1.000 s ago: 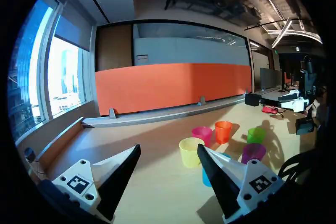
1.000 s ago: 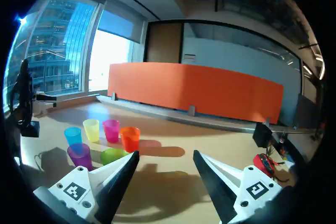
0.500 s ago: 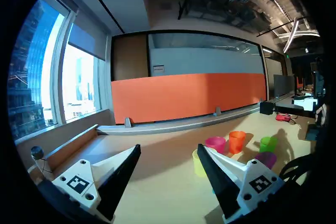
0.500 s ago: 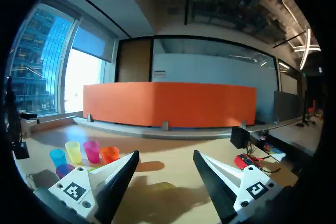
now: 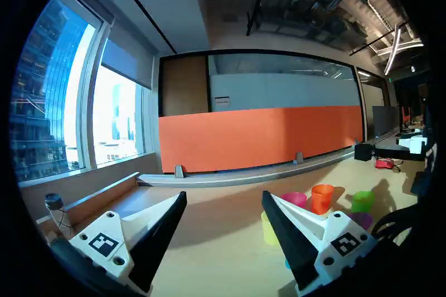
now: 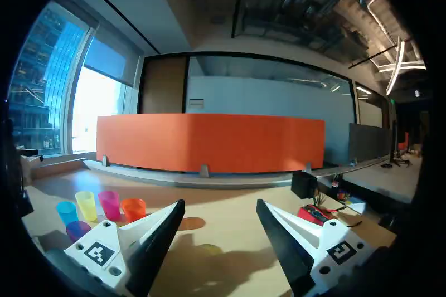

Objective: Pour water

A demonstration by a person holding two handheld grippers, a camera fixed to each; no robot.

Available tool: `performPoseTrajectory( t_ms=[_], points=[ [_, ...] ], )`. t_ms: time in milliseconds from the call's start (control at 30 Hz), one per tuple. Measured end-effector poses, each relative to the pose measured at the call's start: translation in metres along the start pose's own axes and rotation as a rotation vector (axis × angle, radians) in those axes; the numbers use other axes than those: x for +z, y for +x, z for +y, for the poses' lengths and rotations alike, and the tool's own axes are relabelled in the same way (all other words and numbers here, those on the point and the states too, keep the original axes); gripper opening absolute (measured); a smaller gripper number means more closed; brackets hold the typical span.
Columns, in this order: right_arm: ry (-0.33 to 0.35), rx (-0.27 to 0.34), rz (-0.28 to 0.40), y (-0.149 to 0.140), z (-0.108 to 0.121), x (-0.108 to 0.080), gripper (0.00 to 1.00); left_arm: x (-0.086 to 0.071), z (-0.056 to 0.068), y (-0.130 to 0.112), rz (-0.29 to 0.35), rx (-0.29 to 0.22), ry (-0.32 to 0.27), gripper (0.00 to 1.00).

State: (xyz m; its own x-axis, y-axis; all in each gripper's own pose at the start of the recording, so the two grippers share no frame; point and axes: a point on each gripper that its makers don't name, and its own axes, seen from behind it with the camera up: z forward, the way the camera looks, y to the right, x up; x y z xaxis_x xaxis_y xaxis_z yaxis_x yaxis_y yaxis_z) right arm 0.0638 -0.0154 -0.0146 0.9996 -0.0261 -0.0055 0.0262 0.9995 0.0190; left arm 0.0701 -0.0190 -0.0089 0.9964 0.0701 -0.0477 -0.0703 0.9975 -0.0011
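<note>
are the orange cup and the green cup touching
Apart. The left gripper view shows a strip of bare table between the orange cup and the green cup.

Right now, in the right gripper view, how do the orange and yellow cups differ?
The orange cup stands right of the pink cup, the yellow cup left of it. The orange cup is nearer the right claw than the yellow cup. Both stand upright on the table.

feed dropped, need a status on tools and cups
Left tool open, empty. Right tool open, empty. Coloured cups upright on the table, none held. Path to cups looks clear.
</note>
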Motion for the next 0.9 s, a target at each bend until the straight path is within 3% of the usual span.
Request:
performPoseTrajectory(
  t_ms=[167, 567, 900],
  points=[
    [-0.006, 0.01, 0.006, 0.002, 0.002, 0.0, 0.99, 0.002, 0.002, -0.002, 0.01, 0.015, 0.014, 1.0],
    [-0.026, 0.098, 0.049, 0.017, 0.015, -0.006, 0.99, 0.004, 0.009, -0.019, 0.024, 0.02, 0.026, 1.0],
    [-0.035, 0.114, 0.058, 0.021, 0.017, -0.011, 0.99, 0.003, 0.018, -0.037, 0.015, -0.026, 0.014, 1.0]
  ],
)
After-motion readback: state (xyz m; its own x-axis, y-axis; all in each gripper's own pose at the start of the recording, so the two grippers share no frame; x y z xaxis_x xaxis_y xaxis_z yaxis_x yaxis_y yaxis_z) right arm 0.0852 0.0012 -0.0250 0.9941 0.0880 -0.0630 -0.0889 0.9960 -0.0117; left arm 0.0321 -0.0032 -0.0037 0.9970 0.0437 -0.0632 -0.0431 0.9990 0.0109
